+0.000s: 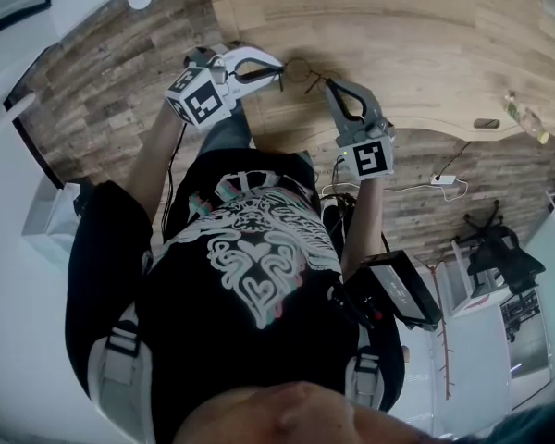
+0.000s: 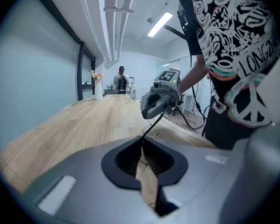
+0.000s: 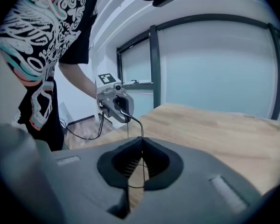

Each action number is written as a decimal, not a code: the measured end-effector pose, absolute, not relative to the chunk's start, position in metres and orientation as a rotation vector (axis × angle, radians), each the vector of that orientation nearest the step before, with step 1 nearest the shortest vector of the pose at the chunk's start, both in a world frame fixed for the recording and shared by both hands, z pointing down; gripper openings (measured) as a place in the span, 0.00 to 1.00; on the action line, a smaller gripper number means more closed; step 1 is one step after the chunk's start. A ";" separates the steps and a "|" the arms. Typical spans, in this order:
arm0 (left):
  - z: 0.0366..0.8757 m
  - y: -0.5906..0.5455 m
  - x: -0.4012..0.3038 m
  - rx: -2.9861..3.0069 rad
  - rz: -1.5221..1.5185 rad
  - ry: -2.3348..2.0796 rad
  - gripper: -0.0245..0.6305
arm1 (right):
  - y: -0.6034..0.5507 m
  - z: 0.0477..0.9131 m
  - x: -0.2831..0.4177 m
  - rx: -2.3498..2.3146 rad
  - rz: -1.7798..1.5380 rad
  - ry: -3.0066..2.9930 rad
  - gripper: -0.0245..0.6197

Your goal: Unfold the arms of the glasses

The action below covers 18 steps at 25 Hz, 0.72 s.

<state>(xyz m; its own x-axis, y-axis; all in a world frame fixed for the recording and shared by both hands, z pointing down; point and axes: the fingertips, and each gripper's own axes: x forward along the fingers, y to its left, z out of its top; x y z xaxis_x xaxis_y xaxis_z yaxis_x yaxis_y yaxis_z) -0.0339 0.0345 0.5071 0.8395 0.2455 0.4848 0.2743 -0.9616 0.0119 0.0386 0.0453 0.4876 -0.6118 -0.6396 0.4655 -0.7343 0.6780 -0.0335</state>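
Above the near edge of the wooden surface [image 1: 425, 35], just in front of the person, the glasses [image 1: 300, 70] are held between the two tools. They have a thin dark wire frame, and one round lens rim shows in the head view. The left hand-held gripper [image 1: 274, 70] is closed on a thin black piece of the frame, apparently an arm. In its own view the jaws meet on the wire, which runs on toward the other tool. The right hand-held gripper [image 1: 330, 85] is closed as well, on a thin wire at the right side of the frame, and a fine loop shows low between its jaws. The two grippers point at each other, near but apart. Whether the glasses touch the wood or hang a little over it I cannot tell, because the frame is very small there.
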 end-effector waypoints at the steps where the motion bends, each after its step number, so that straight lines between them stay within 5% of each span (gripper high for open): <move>1: 0.507 0.034 -0.034 -2.963 -0.770 -0.415 0.04 | 0.046 0.487 0.040 1.092 0.356 -2.494 0.04; 18: 0.511 -0.001 -0.032 -3.562 -0.683 -0.321 0.04 | 0.041 0.490 0.065 1.247 1.028 -2.725 0.04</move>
